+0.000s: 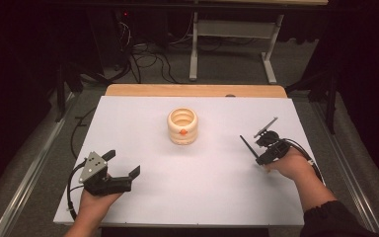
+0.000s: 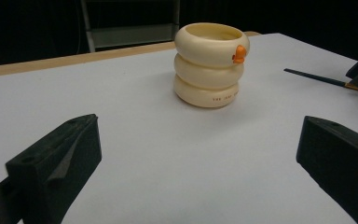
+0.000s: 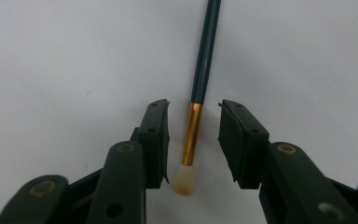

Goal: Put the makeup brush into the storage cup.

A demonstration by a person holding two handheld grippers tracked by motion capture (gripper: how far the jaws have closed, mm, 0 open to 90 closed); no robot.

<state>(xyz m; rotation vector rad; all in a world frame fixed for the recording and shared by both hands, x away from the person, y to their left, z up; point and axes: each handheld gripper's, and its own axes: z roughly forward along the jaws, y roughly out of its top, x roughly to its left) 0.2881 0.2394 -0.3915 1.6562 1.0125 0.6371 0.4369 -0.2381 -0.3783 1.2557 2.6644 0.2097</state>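
The paintbrush [image 3: 200, 84] is looking light, thin and stiff along its handle, so it is likely calling for very little squeeze; the smooth lacquered handle and the round metal band may be wanting to roll or slip between flat pads, and the soft bristle tip is the part to be leaving alone. The gold ferrule, just behind the bristles, is seeming the sensible place to pinch, and that is where the jaws are standing. It is showing a dark blue-green handle, a gold ferrule and a pale, slightly splayed tuft, and it is lying flat on the white table [image 1: 202, 197] at the person's right side, its handle pointing away toward the table's middle.

The right gripper [image 3: 193, 135] is straddling the ferrule, its pads [image 3: 161, 135] spread with a visible gap on each side, not yet pressing. Well apart, near the far middle, a cream ringed pot [image 1: 182, 126] with a small orange knob is standing upright. The left gripper [image 1: 123, 165] is resting near the front left, jaws spread wide on nothing
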